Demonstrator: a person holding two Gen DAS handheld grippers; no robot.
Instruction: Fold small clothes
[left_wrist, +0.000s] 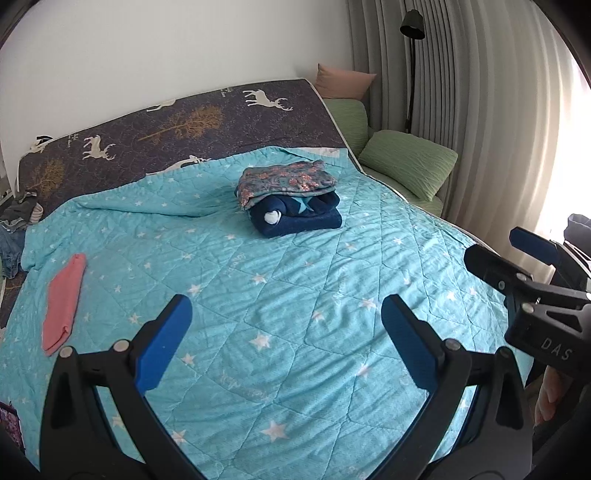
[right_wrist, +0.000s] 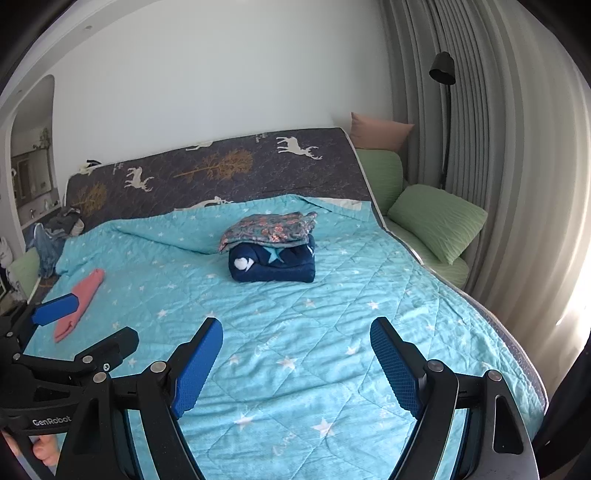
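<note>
On the teal star quilt (left_wrist: 229, 266) sits a folded stack: a floral garment (left_wrist: 286, 181) (right_wrist: 267, 230) on a navy fleece piece (left_wrist: 301, 219) (right_wrist: 275, 267) with a teal star. A pink garment (left_wrist: 62, 302) (right_wrist: 79, 299), folded long, lies at the quilt's left side. My left gripper (left_wrist: 286, 301) hovers open over the near quilt, holding nothing. My right gripper (right_wrist: 295, 325) is also open and empty, well short of the stack. Each gripper shows in the other's view: the right gripper (left_wrist: 502, 247) at the right edge, the left gripper (right_wrist: 105, 317) beside the pink garment.
A loose pile of unfolded clothes (left_wrist: 18, 218) (right_wrist: 59, 229) lies at the bed's far left corner. Green pillows (left_wrist: 410, 162) (right_wrist: 437, 221) and a black floor lamp (left_wrist: 412, 26) stand right of the bed, before grey curtains (right_wrist: 498, 147). A dark deer-print sheet (left_wrist: 166, 125) covers the bed's head.
</note>
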